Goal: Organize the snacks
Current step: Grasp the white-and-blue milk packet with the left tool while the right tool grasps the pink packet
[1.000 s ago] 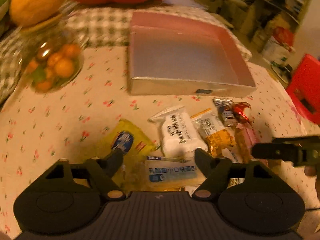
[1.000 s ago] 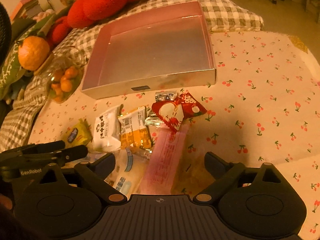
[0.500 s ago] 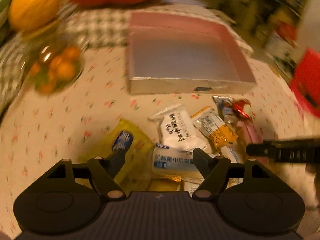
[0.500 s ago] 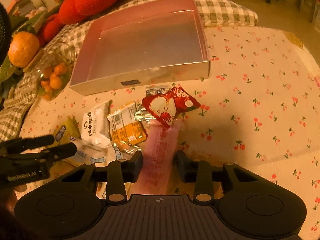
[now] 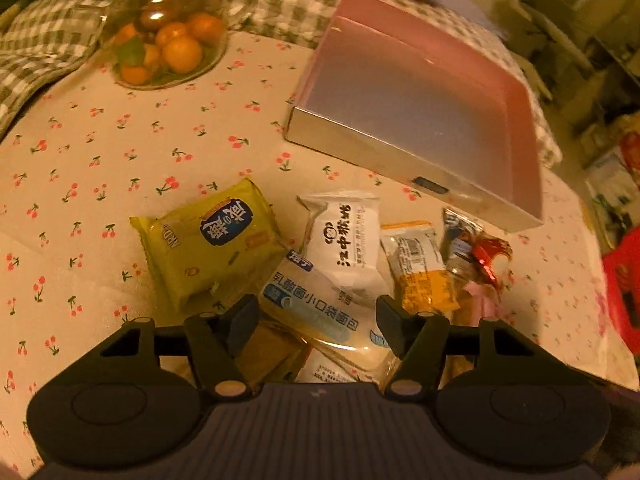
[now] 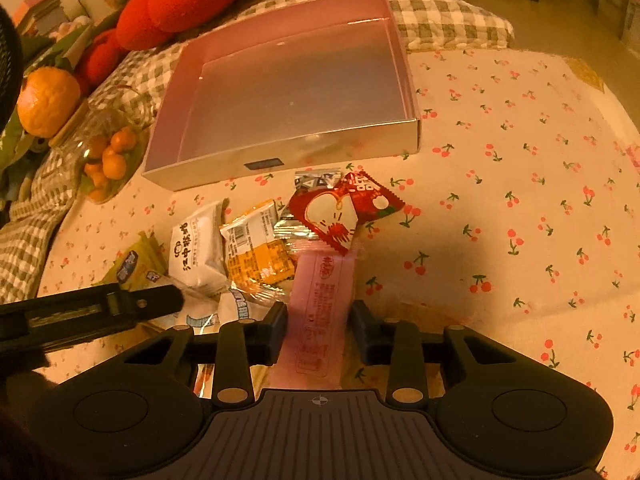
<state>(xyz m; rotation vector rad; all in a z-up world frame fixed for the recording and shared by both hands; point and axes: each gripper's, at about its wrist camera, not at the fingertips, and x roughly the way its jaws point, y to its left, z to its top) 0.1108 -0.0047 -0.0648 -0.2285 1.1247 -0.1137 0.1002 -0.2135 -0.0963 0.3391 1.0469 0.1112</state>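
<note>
Surface (image 6: 520, 140): cherry-print cloth under warm light, a snack pile at the near edge and a box beyond it.

Item 1, right hand-held gripper (image 6: 319, 326): a second ago my jaws stood wide; now they have drawn in on either side of the pink wafer packet (image 6: 323, 312). A thin gap shows on the right side, so I cannot tell whether the grip is firm.

Item 2, left hand-held gripper (image 5: 318, 322): jaws parted, holding nothing, now hanging over the clear bread bag (image 5: 316, 308), having swung left and closer over the pile.

Item 3, loose snacks past the jaws: yellow packet (image 5: 210, 244), white packet (image 5: 350, 240), orange-and-white packet (image 5: 422, 268), red wrapper (image 6: 340, 212), all touching or overlapping.

Item 4, pink box (image 6: 400, 52): bare inside, just beyond the pile.

Item 5, far left: glass jar of small oranges (image 5: 168, 44), red cushion (image 6: 192, 0).

Assessment: nothing is boxed yet; the pink packet looks to be my first pick, once closure is complete.
</note>
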